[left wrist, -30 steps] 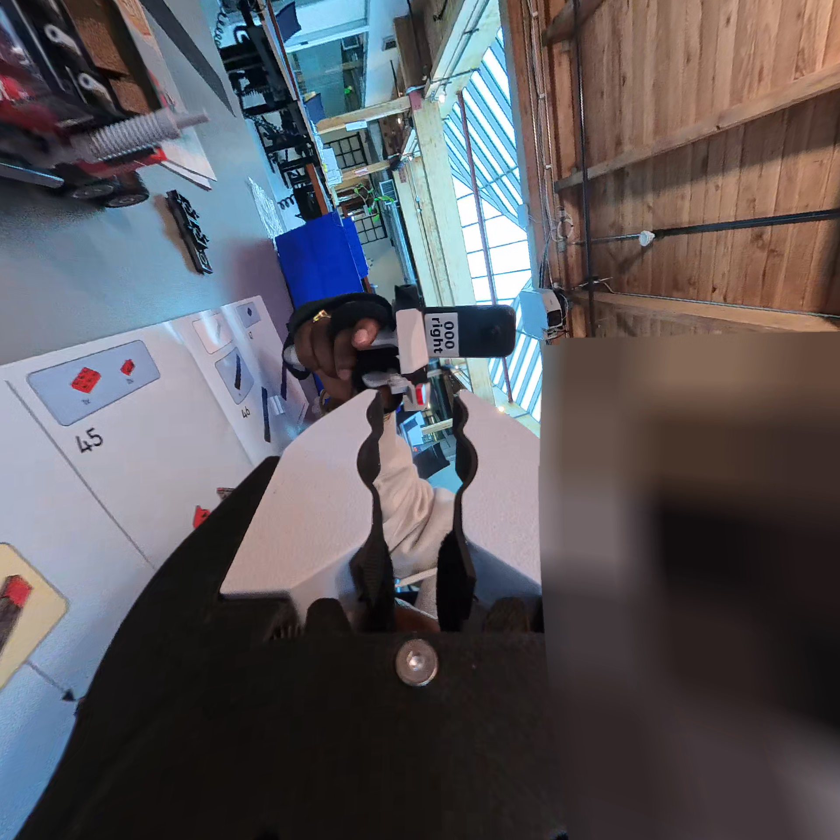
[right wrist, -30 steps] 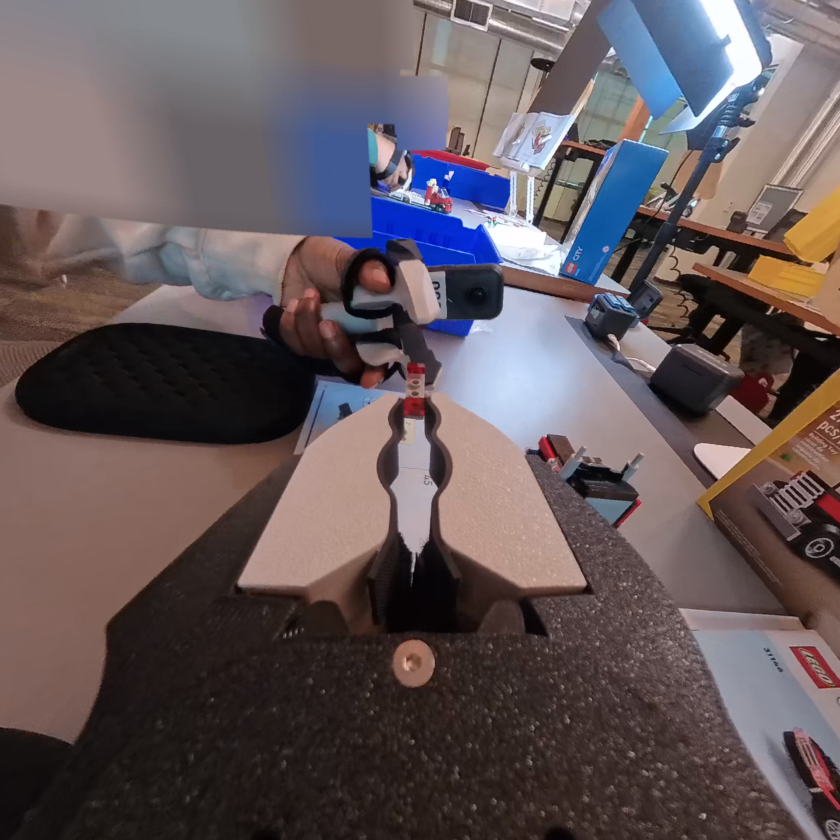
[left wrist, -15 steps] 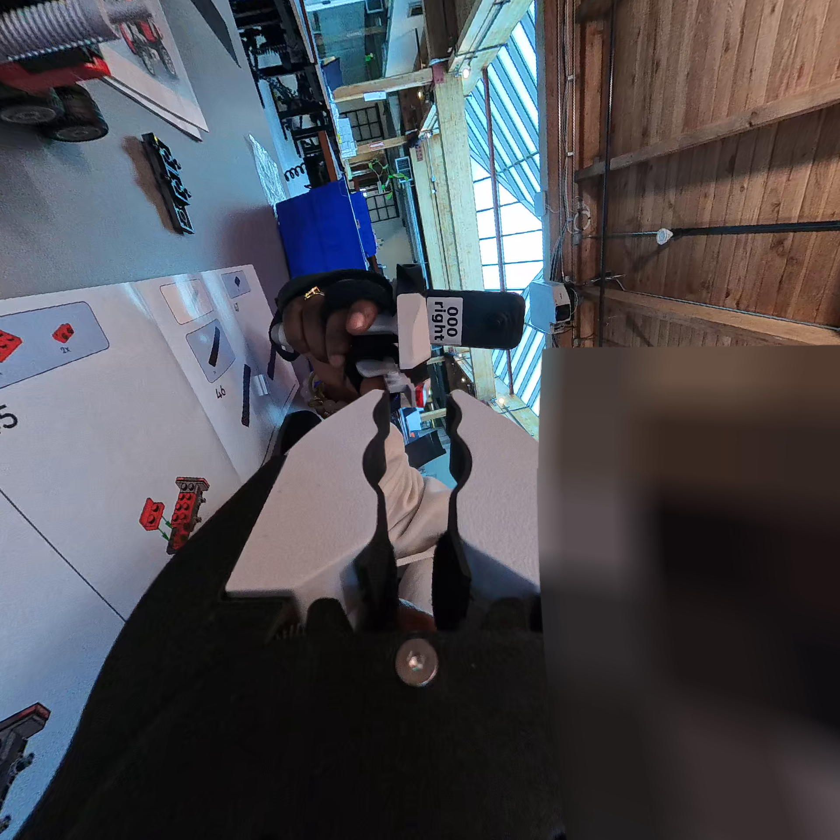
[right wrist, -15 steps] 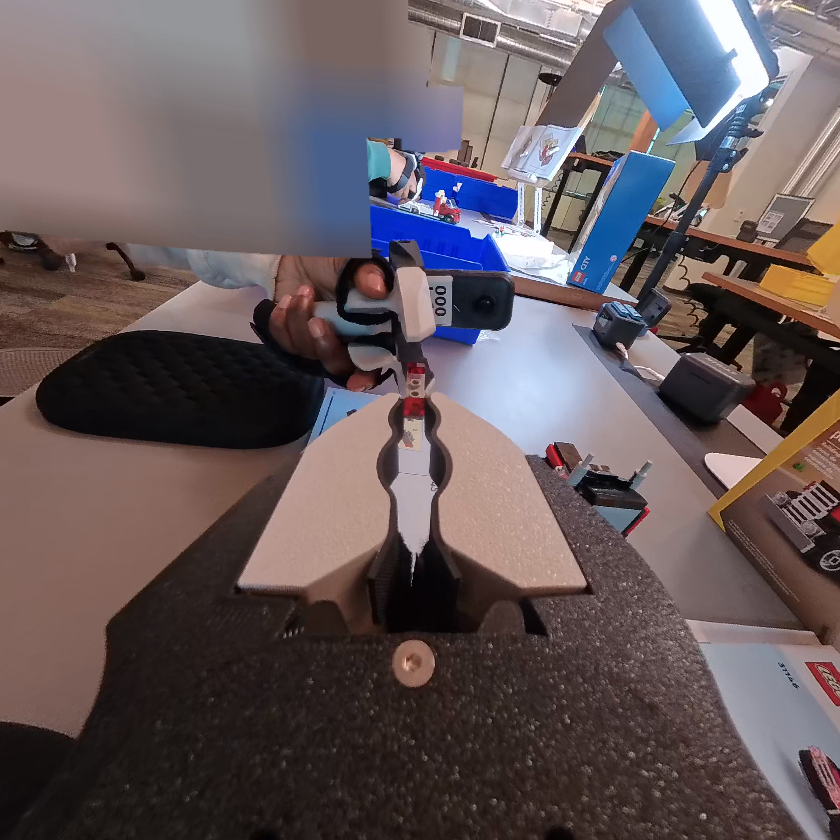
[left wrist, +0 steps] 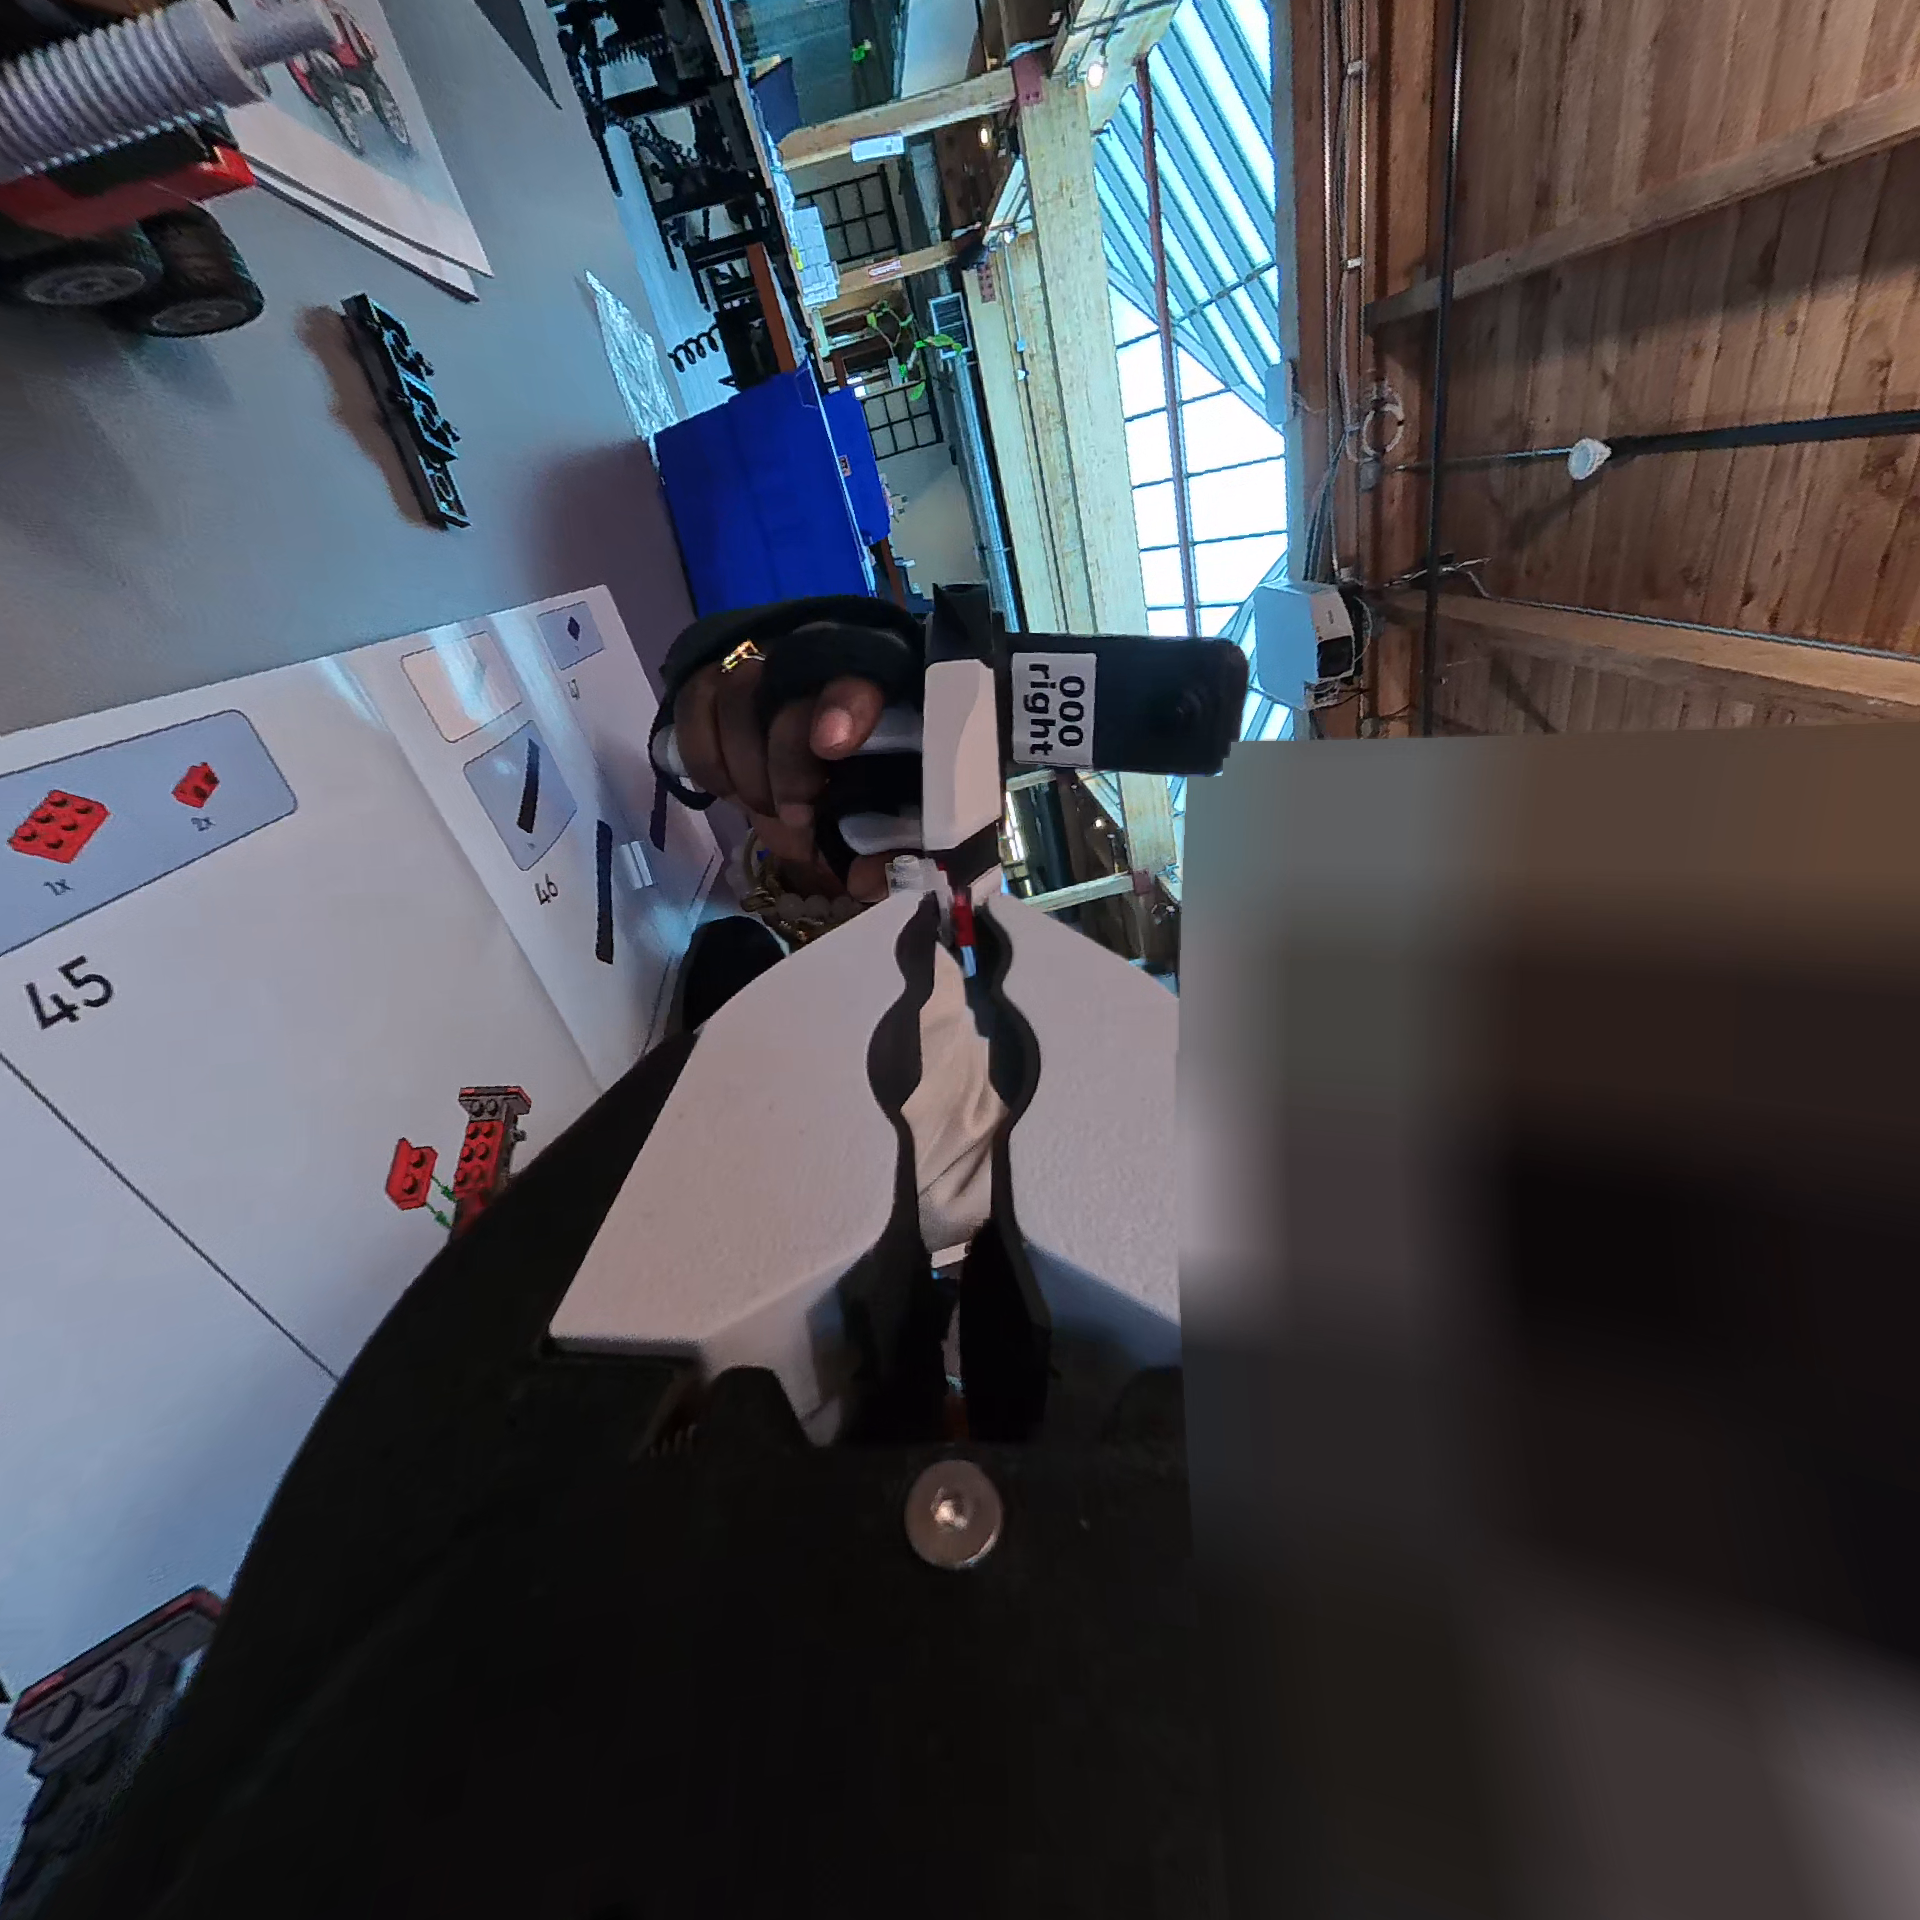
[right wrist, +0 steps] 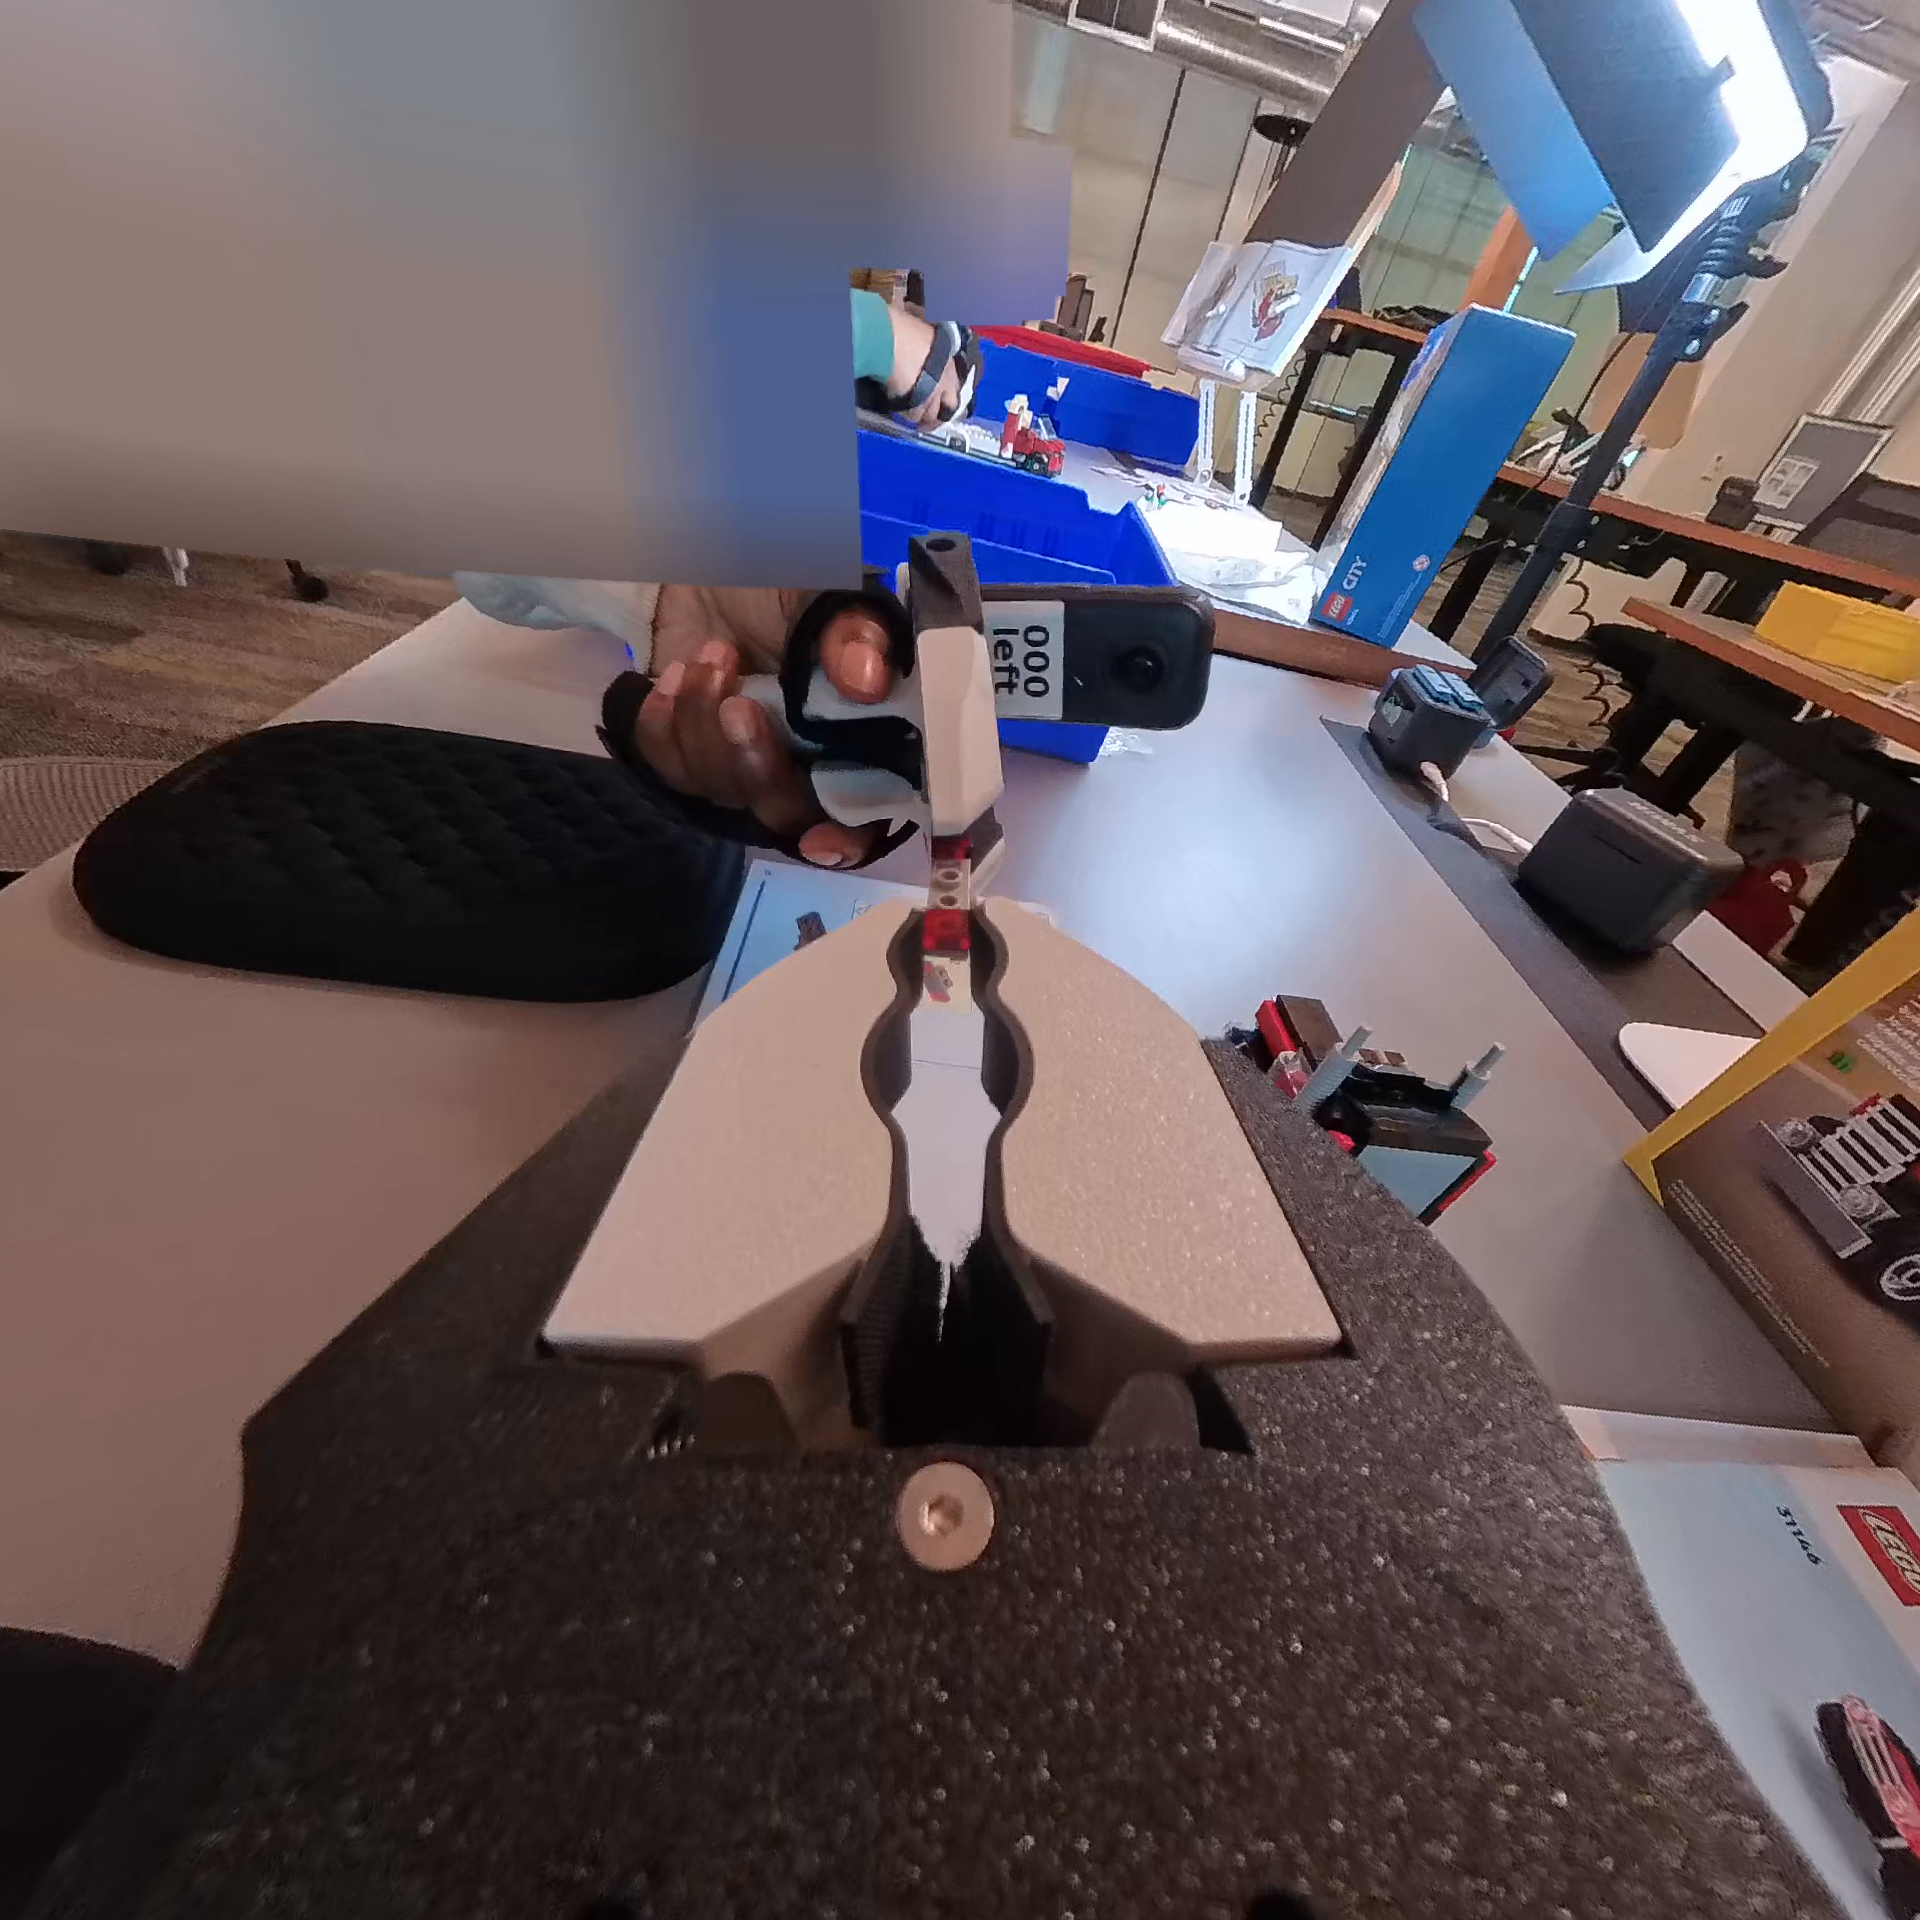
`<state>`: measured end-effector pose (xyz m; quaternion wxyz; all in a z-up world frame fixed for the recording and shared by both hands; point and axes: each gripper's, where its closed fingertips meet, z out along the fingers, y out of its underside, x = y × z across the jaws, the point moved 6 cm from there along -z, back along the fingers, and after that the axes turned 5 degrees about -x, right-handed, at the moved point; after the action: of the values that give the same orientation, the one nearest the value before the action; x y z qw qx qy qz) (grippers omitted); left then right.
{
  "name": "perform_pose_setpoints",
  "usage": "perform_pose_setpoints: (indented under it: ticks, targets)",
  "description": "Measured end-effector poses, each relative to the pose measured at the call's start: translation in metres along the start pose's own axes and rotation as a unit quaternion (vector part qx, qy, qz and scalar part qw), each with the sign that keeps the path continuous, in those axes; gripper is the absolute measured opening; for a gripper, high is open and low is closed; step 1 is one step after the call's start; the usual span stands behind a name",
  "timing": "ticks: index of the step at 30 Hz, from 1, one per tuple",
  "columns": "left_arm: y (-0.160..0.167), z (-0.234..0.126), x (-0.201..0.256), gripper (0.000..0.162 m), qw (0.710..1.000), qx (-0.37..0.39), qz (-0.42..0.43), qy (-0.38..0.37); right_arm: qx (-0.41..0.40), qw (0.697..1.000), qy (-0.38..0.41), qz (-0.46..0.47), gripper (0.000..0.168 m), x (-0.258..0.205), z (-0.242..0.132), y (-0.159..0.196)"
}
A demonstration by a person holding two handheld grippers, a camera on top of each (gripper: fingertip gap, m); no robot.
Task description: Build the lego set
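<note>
A small red and grey lego assembly (right wrist: 947, 928) is held in the air between the two grippers, above the table. My right gripper (right wrist: 948, 920) is shut on its near end. My left gripper (left wrist: 951, 920) faces the right one tip to tip and is shut on the other end of the assembly (left wrist: 963, 928). The left gripper also shows in the right wrist view (right wrist: 956, 831), held by a hand. The right gripper also shows in the left wrist view (left wrist: 935, 878), held by a hand. The open instruction booklet (left wrist: 260, 987) lies on the table below.
A partly built red truck (left wrist: 104, 218) and a black lego piece (left wrist: 405, 416) lie on the grey table. A black cushion (right wrist: 395, 852), a blue bin (right wrist: 997, 540), a part-built cab (right wrist: 1382, 1122), the set's box (right wrist: 1818, 1174) and grey devices (right wrist: 1621, 862) surround the work spot. Both grippers' tips are close together, under 4 cm apart. The part-built cab (right wrist: 1382, 1122) is about 12 cm from both grippers' fingertips.
My left gripper was open and a little apart from the assembly; it has closed in on the assembly's far end. The right gripper kept its hold and the two came together.
</note>
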<state>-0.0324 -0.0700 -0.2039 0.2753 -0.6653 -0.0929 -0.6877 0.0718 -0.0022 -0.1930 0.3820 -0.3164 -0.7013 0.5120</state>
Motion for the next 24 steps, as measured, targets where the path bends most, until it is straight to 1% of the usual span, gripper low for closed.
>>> perform_pose_setpoints:
  ticks: [6,8,15,18,21,22,24]
  targets:
    - [0.001,-0.002,-0.002,0.006,0.998,-0.012,0.049,-0.035,-0.015,1.000,0.004,-0.020,0.008,-0.002,0.002,0.000]
    - [0.002,-0.003,-0.002,0.005,0.996,-0.015,0.074,-0.044,-0.022,0.999,0.006,-0.033,0.008,-0.003,0.003,0.000]
    - [0.009,-0.002,0.009,0.005,0.980,-0.061,0.176,-0.071,-0.020,0.995,0.002,-0.099,0.008,-0.012,0.002,-0.009]
    - [0.011,-0.002,0.013,0.005,0.965,-0.077,0.231,-0.101,-0.027,0.992,0.008,-0.126,0.008,-0.016,0.002,-0.011]
    - [0.012,-0.002,0.021,0.005,0.948,-0.069,0.290,-0.106,-0.005,0.991,0.019,-0.133,0.008,-0.016,0.001,-0.017]
    - [0.012,-0.001,0.024,0.005,0.939,-0.062,0.319,-0.112,0.008,0.991,0.024,-0.128,0.009,-0.015,0.000,-0.020]
    - [0.012,-0.001,0.032,0.005,0.907,-0.038,0.398,-0.130,0.057,0.994,0.025,-0.089,0.019,-0.012,-0.005,-0.027]
